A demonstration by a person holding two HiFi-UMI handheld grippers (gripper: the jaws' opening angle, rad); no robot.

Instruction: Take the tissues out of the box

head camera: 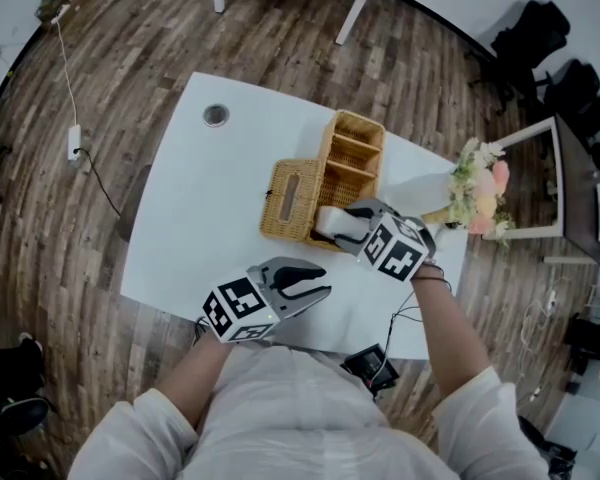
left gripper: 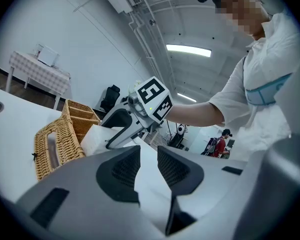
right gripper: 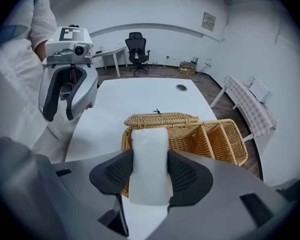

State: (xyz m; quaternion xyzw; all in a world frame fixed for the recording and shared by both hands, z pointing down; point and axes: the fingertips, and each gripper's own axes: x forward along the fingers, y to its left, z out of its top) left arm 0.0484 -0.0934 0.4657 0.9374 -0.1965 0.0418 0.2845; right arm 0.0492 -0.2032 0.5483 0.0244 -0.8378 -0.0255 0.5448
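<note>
White table [head camera: 210, 218] on a plank floor [head camera: 100, 58]. The wicker box [head camera: 292, 200] sits mid-table, with flowers [head camera: 477, 196] at the right edge and a grommet [head camera: 215, 115] near the far corner. Your right gripper [right gripper: 150, 156] clamps the tissues [right gripper: 149, 136] just over the box's near edge. Your left gripper [head camera: 315, 280] hovers nearby, jaws parted and empty. An office chair [right gripper: 136, 44] stands by the white wall.

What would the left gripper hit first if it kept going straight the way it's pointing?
Most likely the right gripper, which sits almost dead ahead of the left gripper and holds a tissue pack beside the basket. Depth is hard to judge, so it might skim the table first.
</note>
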